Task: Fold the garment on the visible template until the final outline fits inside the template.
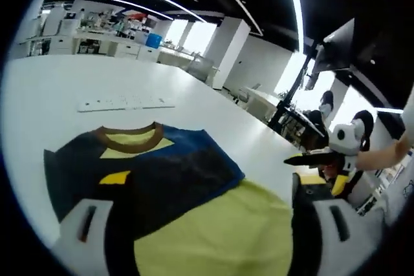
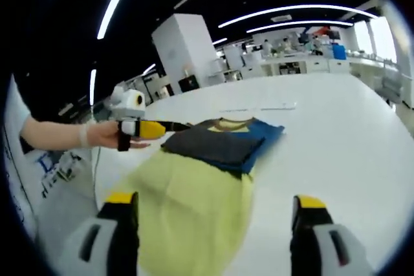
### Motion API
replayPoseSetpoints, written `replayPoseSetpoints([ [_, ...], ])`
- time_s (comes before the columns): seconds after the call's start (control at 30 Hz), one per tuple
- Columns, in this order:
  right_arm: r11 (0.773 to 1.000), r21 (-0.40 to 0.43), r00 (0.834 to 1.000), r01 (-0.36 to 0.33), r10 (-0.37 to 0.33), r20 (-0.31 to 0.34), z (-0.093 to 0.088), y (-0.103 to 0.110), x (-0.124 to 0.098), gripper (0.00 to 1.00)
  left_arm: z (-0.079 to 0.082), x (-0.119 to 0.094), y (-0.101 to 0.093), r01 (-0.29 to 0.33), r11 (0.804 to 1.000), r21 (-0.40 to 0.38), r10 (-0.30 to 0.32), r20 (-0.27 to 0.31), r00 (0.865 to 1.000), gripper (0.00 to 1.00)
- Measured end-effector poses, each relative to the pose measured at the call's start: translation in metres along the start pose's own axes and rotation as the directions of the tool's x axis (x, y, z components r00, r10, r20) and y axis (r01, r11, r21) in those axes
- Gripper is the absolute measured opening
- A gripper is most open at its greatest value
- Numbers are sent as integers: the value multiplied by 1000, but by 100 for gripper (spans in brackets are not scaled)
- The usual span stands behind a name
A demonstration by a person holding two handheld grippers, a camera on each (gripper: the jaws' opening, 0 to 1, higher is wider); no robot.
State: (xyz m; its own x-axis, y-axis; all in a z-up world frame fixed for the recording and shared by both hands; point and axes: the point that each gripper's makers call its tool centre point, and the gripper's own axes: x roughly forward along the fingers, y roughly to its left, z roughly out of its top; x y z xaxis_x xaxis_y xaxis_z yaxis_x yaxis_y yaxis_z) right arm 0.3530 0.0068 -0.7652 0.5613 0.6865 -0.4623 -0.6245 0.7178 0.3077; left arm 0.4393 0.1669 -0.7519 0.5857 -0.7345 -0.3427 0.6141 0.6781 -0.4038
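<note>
While both tools gape, the left tool seemingly touches the folded garment on the table.

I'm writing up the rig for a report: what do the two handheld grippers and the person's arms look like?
The left gripper has white jaws with dark slots and black inner faces. The right gripper has light grey jaws, yellow-tipped over black. Seen from the right gripper view, the left gripper has a yellow and black body and a white round part. The hand wears a pale wristband; a light short sleeve shows above.
</note>
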Motion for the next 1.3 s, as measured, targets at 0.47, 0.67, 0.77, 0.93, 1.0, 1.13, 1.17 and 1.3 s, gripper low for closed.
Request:
replayPoseSetpoints([
  [0.47, 990, -137, 999, -32, 29, -22, 13, 10, 9, 100, -5, -60, 11, -109, 994, 18, 108, 36, 993, 99],
  [0.67, 985, -169, 999, -39, 34, -29, 14, 16, 11, 100, -17, -90, 18, -155, 988, 10, 155, 41, 987, 97],
  [0.77, 984, -175, 999, -43, 37, -38, 12, 18, 12, 100, -18, -102, 25, -177, 984, -13, 177, 55, 983, 96],
  [0.93, 982, -181, 998, -48, 40, -47, 9, 20, 11, 100, -27, -120, 26, -207, 978, -11, 207, 54, 977, 93],
  [1.0, 982, -185, 998, -47, 38, -51, 7, 19, 11, 100, -32, -127, 26, -224, 975, 5, 223, 45, 974, 91],
  [1.13, 982, -181, 997, -56, 43, -70, 1, 20, 4, 96, -49, -142, 30, -246, 968, -40, 248, 48, 968, 90],
  [1.17, 981, -182, 996, -59, 45, -81, -2, 19, 1, 95, -56, -147, 32, -250, 968, -40, 251, 38, 967, 87],
  [1.3, 979, -198, 994, -52, 31, -107, -18, 18, -8, 96, -79, -164, 24, -265, 964, -26, 265, -21, 964, 85],
])
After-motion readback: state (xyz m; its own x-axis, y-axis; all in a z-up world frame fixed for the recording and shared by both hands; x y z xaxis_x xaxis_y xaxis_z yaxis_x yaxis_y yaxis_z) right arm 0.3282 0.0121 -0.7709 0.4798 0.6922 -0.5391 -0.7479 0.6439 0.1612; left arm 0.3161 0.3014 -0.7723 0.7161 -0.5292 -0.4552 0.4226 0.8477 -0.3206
